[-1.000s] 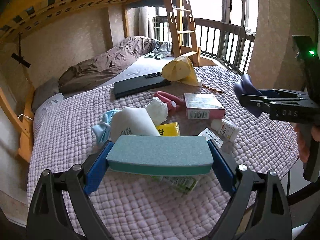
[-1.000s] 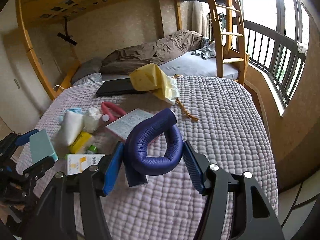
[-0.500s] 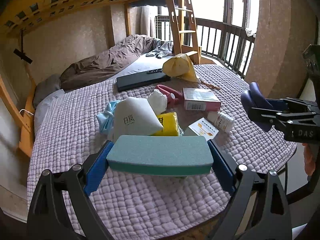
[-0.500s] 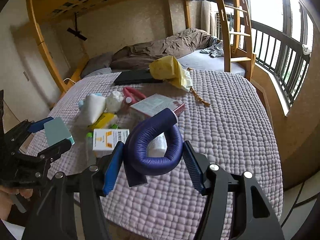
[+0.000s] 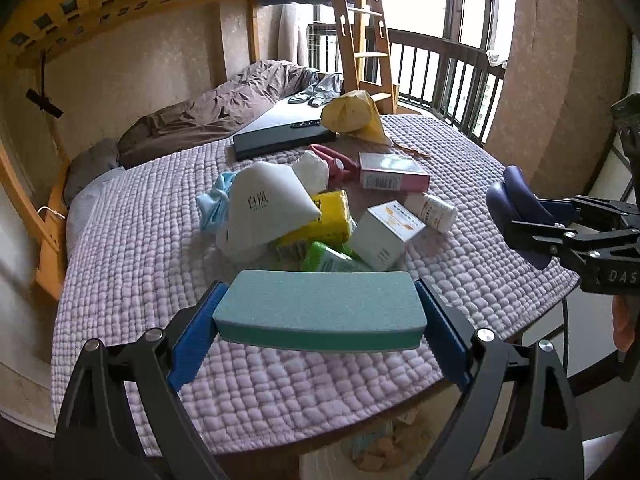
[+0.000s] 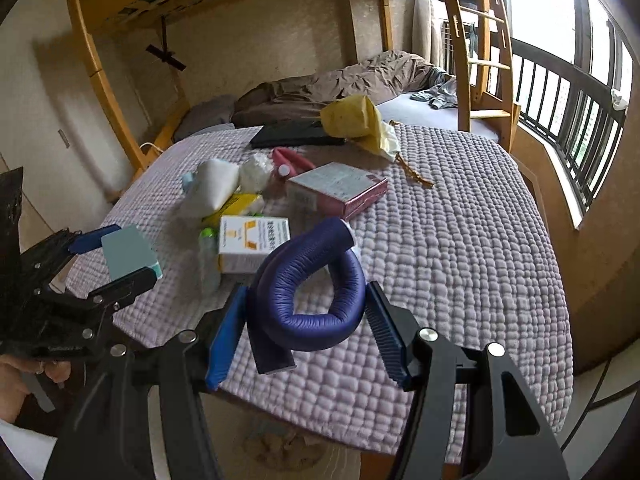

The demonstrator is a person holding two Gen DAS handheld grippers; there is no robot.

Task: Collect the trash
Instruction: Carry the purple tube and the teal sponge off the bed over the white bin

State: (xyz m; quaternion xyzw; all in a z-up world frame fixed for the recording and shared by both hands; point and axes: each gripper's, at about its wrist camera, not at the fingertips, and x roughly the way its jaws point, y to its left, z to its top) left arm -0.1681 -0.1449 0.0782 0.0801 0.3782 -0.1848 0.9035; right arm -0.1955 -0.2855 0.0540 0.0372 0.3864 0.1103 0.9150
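Note:
My left gripper is shut on a teal foam block, held above the near edge of the table; it also shows in the right wrist view. My right gripper is shut on a bent purple foam tube, also above the near edge; the tube shows at the right of the left wrist view. A pile of litter lies mid-table: a white pouch, a yellow pack, a white and orange box, a pink box, a green bottle and a white pill bottle.
The table has a quilted lilac cover. A black flat case, a yellow bag and a red tool lie at the far side. A bin with trash stands below the near edge. A bunk bed and ladder stand behind.
Both grippers have drawn back toward the near table edge with their loads still held. The table's front edge and the bin below have come into view.

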